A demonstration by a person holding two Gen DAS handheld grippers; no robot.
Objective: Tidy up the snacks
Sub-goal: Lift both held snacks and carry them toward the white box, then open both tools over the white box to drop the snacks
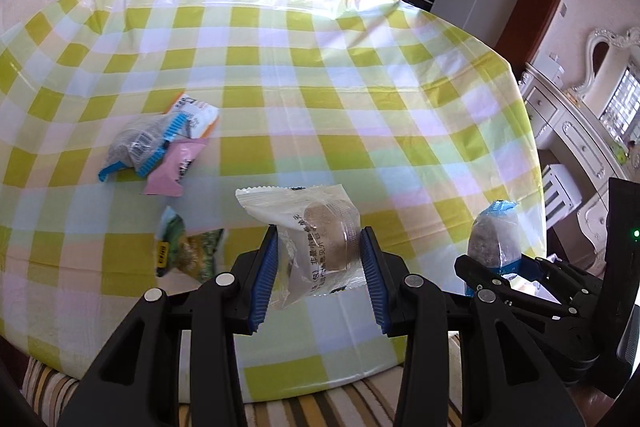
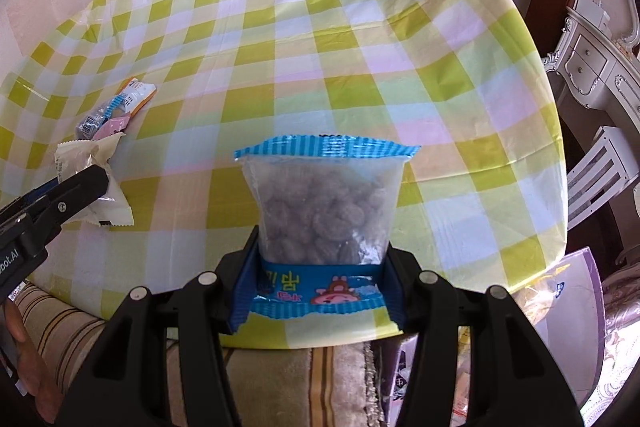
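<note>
Above the near edge of the table with the green-checked cloth [image 1: 320, 75], I have a packet in each tool. My left gripper [image 1: 320, 267] is closed to a middling width on a clear-and-white wrapped round pastry [image 1: 320, 235]; the blue ribbed pads [image 1: 266, 275] press the wrapper on either side of the puck-shaped cake in its little plastic tray. My right gripper [image 2: 316, 287] grips a blue-edged clear bag of brown nuts or candied pieces [image 2: 326, 203] by its lower printed band, so the bag stands up from the jaws with its sealed top pointing away from me.

Both should be light. The pastry I judge fragile: the film is slick and crinkly, and the tray gives the only firm purchase, so holding across the tray is right, but squeezing harder risks cracking the cake. The nut bag is soft and lumpy (the contents will shift), and gripped by the bottom seam it may flop over if I swing it quickly.

On the cloth at the left lies a small heap: another blue-edged bag [image 1: 134, 145], a pink sachet [image 1: 172, 167] and an orange-and-white packet [image 1: 196, 111] touching one another, with a green packet [image 1: 188, 247] nearer me, just apart. That cluster looks like the sensible place to put these down.
</note>
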